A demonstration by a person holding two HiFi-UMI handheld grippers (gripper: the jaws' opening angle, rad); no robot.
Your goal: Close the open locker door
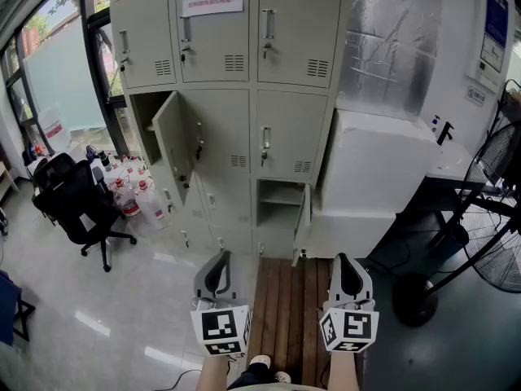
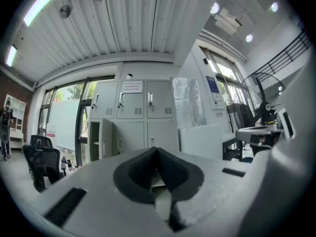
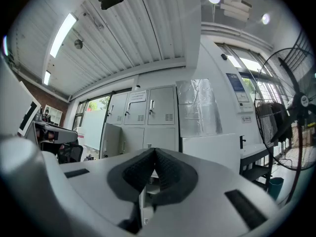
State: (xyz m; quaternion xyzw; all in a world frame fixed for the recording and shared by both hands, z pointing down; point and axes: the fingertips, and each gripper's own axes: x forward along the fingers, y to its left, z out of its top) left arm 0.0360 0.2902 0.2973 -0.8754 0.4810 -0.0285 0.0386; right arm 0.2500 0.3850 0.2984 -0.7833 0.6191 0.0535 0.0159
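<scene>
Left tongs (image 1: 221, 259) and right tongs (image 1: 343, 261) closed; open locker door (image 1: 173, 143) well ahead.

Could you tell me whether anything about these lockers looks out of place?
Yes. Two doors stand open while the others in view are shut: the middle-row left door swings wide, and the bottom-right door hangs ajar. Also, bottles crowd the floor beside the lockers.

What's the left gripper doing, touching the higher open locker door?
Apart. Head view shows floor between the left gripper and the higher open locker door.
</scene>
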